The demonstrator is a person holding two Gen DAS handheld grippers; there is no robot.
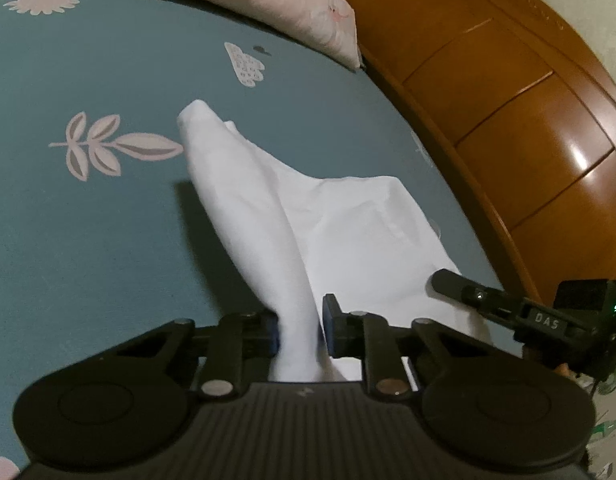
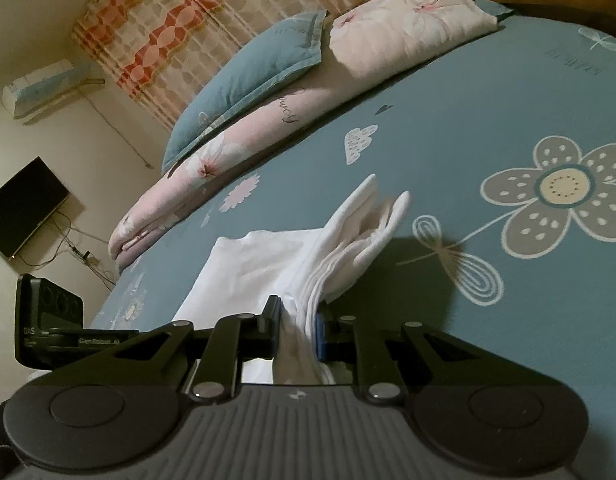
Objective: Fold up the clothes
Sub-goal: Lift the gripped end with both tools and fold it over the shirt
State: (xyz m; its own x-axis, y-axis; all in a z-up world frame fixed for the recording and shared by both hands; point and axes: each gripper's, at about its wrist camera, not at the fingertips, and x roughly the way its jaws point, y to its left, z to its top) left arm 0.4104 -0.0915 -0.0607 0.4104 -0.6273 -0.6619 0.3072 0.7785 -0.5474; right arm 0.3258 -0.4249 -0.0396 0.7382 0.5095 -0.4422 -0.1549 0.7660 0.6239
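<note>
Two grippers tilt down over the blue flowered bedsheet [image 1: 87, 208]. Left gripper [image 1: 299, 330]: pads nearly together, pinching a raised fold of the white garment [image 1: 348, 224], which trails onto the sheet beside the wooden headboard [image 1: 508, 92]. Right gripper [image 2: 297, 330]: pads nipped on bunched white layers; folded quilt [image 2: 247, 136] and blue pillow [image 2: 247, 76] lie beyond.

White garment [image 1: 348, 220]: thin plain fabric, partly lifted off bed. One bunched edge rises as rolled fold toward near side, rest drapes flat behind. Right wrist view: another section [image 2: 348, 240] gathered into stacked layered pleats, two pointed ends sticking up, remainder spread flat at left.
</note>
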